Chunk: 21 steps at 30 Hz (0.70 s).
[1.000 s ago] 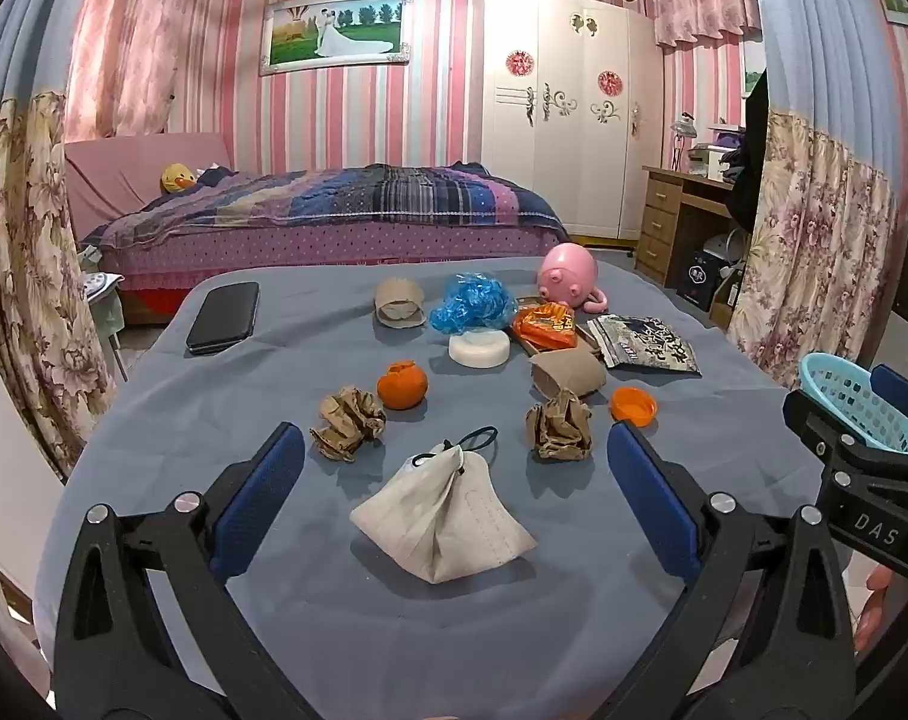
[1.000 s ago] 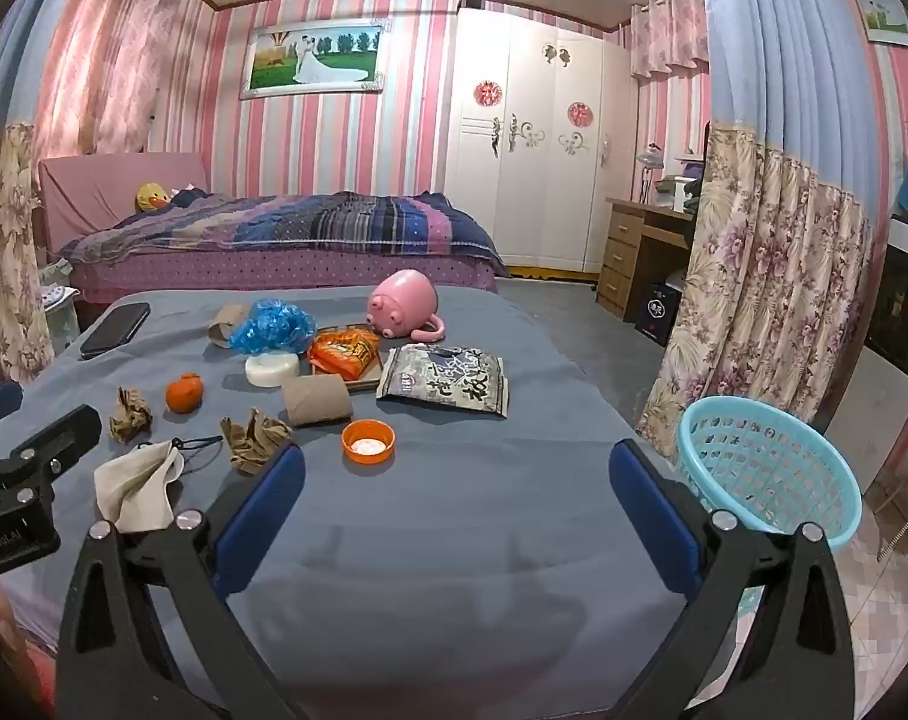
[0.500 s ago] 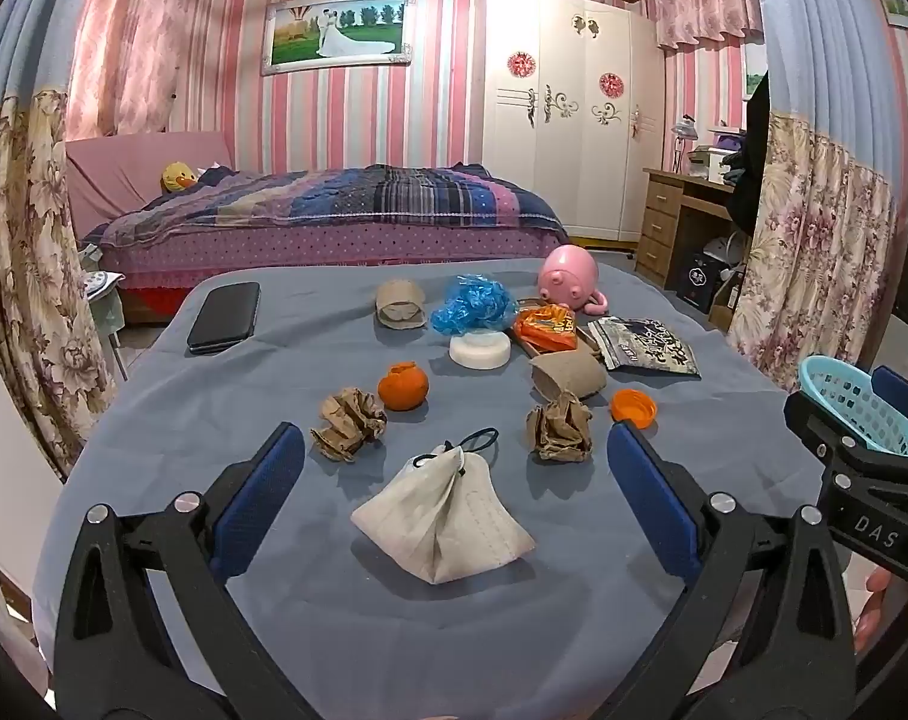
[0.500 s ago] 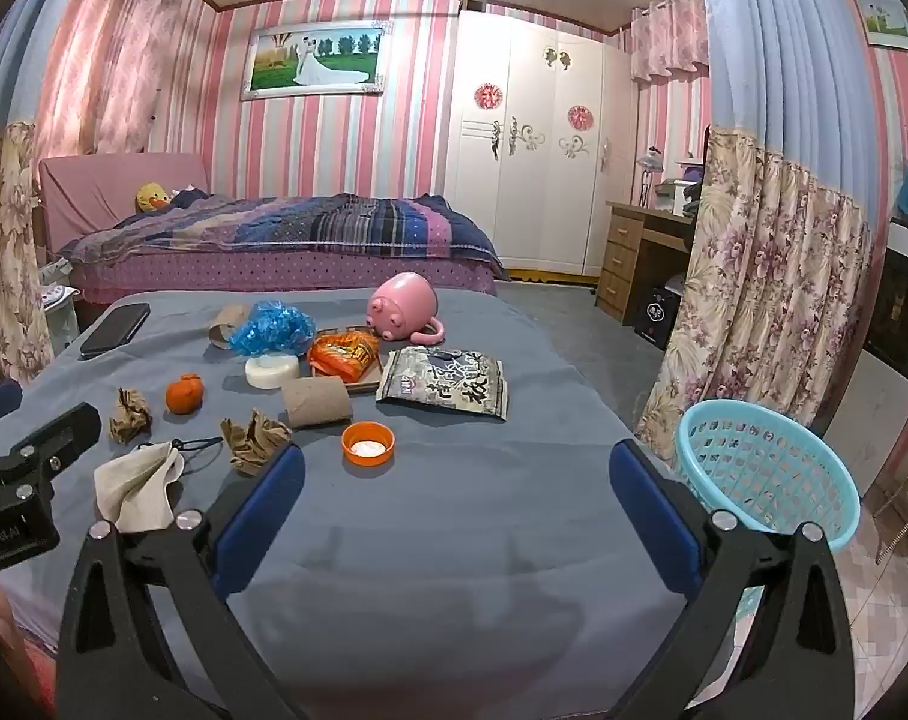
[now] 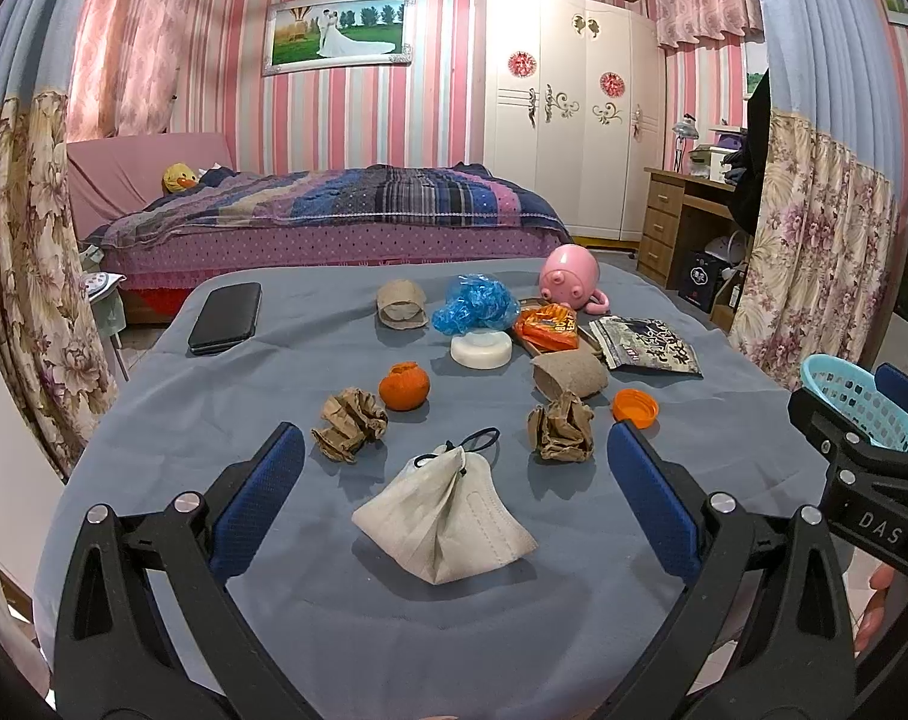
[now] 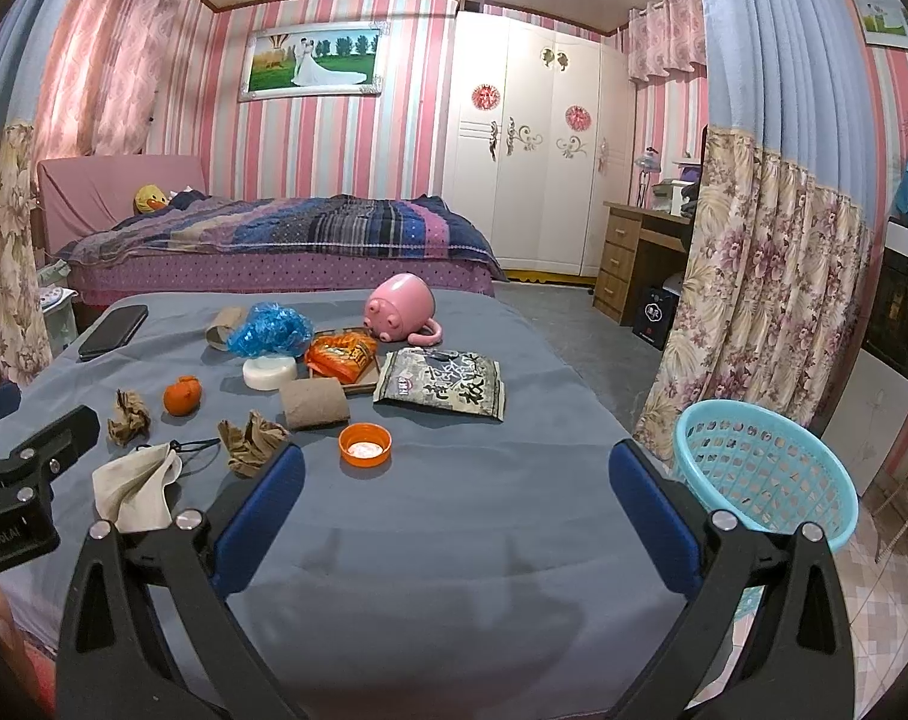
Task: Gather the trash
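Observation:
Trash lies on a grey-blue table (image 5: 153,420): a used face mask (image 5: 447,516), two crumpled brown paper balls (image 5: 348,423) (image 5: 560,426), an orange cap (image 5: 634,405), a flattened cardboard tube (image 5: 568,373), a blue plastic wad (image 5: 473,306), an orange snack wrapper (image 5: 547,327) and a dark snack bag (image 5: 646,342). My left gripper (image 5: 454,480) is open and empty, with the mask between its fingers. My right gripper (image 6: 454,492) is open and empty over bare cloth near the table's right side. A light-blue basket (image 6: 766,468) stands off the table's right edge.
A black phone (image 5: 225,318), a tangerine (image 5: 404,387), a white round puck (image 5: 481,351), a second cardboard tube (image 5: 401,303) and a pink pig cup (image 5: 571,279) also lie on the table. A bed, wardrobe and desk stand behind.

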Each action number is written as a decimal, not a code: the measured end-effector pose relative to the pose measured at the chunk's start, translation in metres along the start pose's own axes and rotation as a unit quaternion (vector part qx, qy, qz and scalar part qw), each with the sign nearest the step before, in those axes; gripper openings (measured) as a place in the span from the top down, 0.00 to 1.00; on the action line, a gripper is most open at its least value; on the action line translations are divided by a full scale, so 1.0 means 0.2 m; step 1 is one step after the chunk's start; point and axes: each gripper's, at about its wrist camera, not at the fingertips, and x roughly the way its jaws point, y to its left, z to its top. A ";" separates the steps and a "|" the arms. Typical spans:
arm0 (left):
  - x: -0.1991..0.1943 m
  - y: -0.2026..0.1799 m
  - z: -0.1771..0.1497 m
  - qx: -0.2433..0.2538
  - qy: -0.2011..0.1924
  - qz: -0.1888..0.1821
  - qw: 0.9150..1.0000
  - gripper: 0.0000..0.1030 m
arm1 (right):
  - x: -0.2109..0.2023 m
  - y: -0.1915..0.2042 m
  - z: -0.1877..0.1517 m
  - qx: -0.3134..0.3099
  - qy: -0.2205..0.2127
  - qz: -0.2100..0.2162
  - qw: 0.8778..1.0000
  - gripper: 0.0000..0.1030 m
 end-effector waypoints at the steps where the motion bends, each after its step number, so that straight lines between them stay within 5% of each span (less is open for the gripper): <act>1: 0.00 0.00 0.00 0.000 0.000 0.000 1.000 0.05 | 0.00 0.00 0.00 0.000 0.000 0.000 1.000 0.04; 21: 0.02 0.00 -0.01 -0.001 0.000 0.003 1.000 0.05 | -0.01 -0.01 0.01 0.001 -0.001 -0.002 1.000 0.04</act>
